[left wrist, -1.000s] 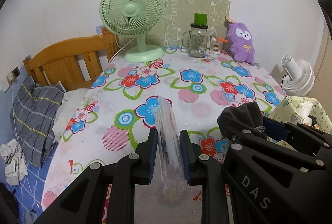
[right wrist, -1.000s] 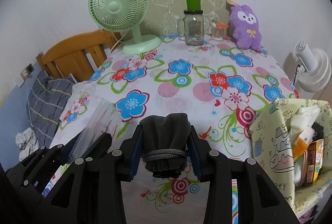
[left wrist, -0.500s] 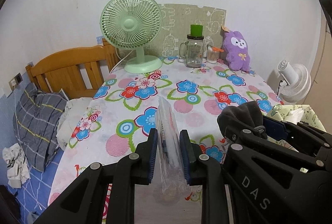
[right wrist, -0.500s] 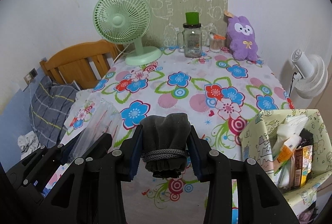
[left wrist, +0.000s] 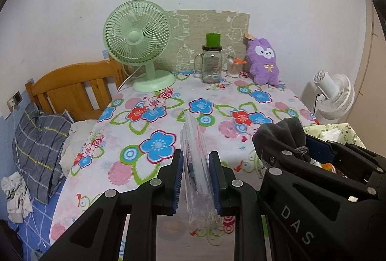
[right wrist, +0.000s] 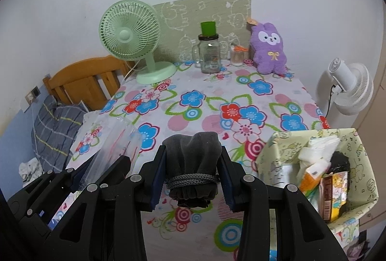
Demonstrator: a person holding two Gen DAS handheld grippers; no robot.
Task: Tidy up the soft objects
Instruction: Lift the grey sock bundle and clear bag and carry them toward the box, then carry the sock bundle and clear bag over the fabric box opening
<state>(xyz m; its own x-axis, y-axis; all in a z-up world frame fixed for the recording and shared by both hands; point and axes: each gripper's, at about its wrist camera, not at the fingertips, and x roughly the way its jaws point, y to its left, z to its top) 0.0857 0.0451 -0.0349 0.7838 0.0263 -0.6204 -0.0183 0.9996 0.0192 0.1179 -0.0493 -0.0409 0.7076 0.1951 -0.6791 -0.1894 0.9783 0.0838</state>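
My left gripper (left wrist: 195,159) is shut on a clear plastic bag (left wrist: 194,140) that stands edge-on between its blue pads, above the flowered tablecloth (left wrist: 168,116). My right gripper (right wrist: 193,154) is shut on a dark grey cloth pouch (right wrist: 193,152) tied with a grey cord. In the left wrist view the pouch (left wrist: 282,137) shows at the right, in the right gripper's jaws. The bag (right wrist: 115,145) appears at the lower left of the right wrist view. A purple plush rabbit (right wrist: 269,51) sits at the table's far right.
A green desk fan (left wrist: 140,43), a glass jar with a green lid (left wrist: 211,60) and a small toothpick jar (left wrist: 233,66) stand at the table's far edge. A yellow patterned box (right wrist: 313,164) full of packets sits right of the table. A white fan (right wrist: 347,89) stands behind it; a wooden headboard (left wrist: 72,84) and striped pillow (left wrist: 36,147) lie left.
Both grippers have risen and drawn back from the table with their loads still held; the fan, jar and plush now look smaller and farther away.
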